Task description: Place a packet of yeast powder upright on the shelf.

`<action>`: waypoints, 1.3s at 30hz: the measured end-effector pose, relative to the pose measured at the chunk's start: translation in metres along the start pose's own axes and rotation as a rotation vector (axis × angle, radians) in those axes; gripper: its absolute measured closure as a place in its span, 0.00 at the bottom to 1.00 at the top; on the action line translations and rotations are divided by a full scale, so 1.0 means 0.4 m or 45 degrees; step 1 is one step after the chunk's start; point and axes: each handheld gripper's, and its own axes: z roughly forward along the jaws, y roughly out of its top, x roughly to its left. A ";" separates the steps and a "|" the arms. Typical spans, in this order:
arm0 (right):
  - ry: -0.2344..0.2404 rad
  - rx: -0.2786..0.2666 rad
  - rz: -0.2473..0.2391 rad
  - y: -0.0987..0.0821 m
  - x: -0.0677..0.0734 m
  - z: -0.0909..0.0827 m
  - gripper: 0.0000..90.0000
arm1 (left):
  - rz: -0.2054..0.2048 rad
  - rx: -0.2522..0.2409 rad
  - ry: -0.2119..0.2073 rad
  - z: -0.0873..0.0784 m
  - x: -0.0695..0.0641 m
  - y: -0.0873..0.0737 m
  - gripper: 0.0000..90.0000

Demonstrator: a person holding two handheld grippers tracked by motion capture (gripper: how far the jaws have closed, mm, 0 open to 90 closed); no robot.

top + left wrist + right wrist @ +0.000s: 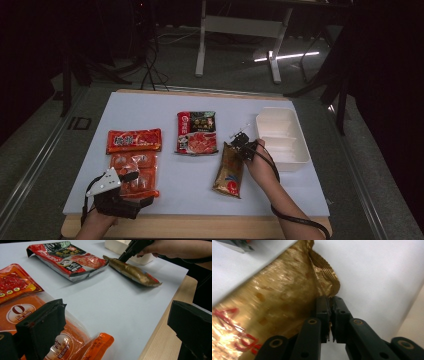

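1. Under the left gripper [131,176], jaws spread wide, an orange packet [134,174] lies partly covered.
2. Mid-table, the right gripper [331,315] pinches the gold pouch [229,170] by its crimped edge.
3. Nearby: white tray [295,152], red-black packet [196,132].

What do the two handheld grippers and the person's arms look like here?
Both are black two-jaw grippers. The left gripper carries a grey three-cornered plate on top and has blocky black jaws. The right gripper has slim jointed jaws with brass-coloured rivets; a black cable trails along the bare forearm.
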 end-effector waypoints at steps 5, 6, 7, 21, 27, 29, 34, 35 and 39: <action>0.020 -0.059 0.013 0.002 -0.013 -0.031 0.98 | -0.012 -0.002 -0.002 0.001 0.003 0.000 0.02; 0.020 -0.068 0.005 0.004 -0.013 -0.037 0.98 | -0.008 0.005 -0.001 0.002 0.003 -0.001 0.02; 0.016 -0.075 -0.005 0.005 -0.012 -0.042 0.98 | -0.006 0.008 -0.001 0.002 0.002 -0.001 0.02; 0.072 -0.268 -0.048 0.007 -0.005 -0.155 0.99 | -0.011 0.007 0.004 0.002 0.003 -0.001 0.02; 0.104 -0.359 -0.095 0.006 0.019 -0.217 0.99 | -0.009 -0.003 0.008 0.003 0.003 -0.001 0.02; 0.113 -0.393 -0.104 0.005 0.027 -0.237 0.99 | -0.010 0.000 0.008 0.003 0.003 -0.002 0.02; 0.146 -0.467 -0.132 0.000 0.044 -0.282 0.99 | -0.008 -0.001 0.007 0.004 0.003 -0.002 0.02; 0.146 -0.467 -0.132 0.000 0.044 -0.282 0.99 | -0.008 -0.001 0.007 0.004 0.003 -0.002 0.02; 0.183 -0.520 -0.178 -0.011 0.067 -0.320 0.99 | 0.001 -0.002 0.006 0.004 0.004 -0.002 0.02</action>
